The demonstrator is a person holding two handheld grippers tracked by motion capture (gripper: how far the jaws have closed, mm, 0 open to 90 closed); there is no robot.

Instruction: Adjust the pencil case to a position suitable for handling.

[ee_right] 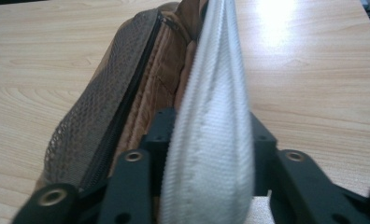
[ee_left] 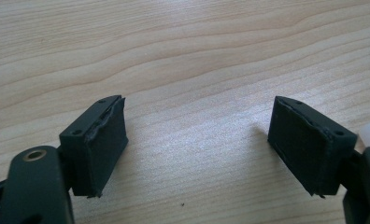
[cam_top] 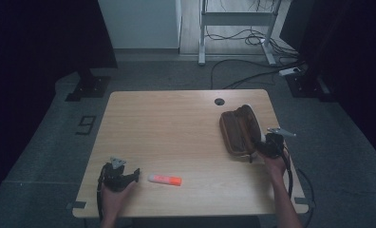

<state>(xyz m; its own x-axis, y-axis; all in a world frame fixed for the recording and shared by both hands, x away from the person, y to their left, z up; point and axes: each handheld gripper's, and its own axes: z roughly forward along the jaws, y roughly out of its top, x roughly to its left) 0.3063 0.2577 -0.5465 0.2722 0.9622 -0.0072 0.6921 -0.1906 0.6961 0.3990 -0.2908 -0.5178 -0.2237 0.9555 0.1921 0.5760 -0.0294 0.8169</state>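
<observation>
Biggest risk I see: the right hand-held gripper (cam_top: 267, 145) is pinching only the pale fabric edge (ee_right: 211, 140) of the brown pouch (cam_top: 238, 130), so if it pulls up or sideways the edge could slip out of the jaws, or the whole pouch could drag across the bench (cam_top: 176, 128) since nothing else pins it down. The pouch also sits near the bench's right edge, so a tug that way might take it off.

Other possible snag: the left hand-held gripper (cam_top: 137, 175) comes at the marker (cam_top: 164, 179) end-on, so closing on the round tip could just squirt it away.

Positions: the pouch lies at the right side of the bench, unzipped with mesh lining showing, its near end touching the right gripper, which is clamped on that edge. The orange-capped marker lies near the front, just right of the left gripper, whose jaws are spread wide over bare wood, holding nothing.
</observation>
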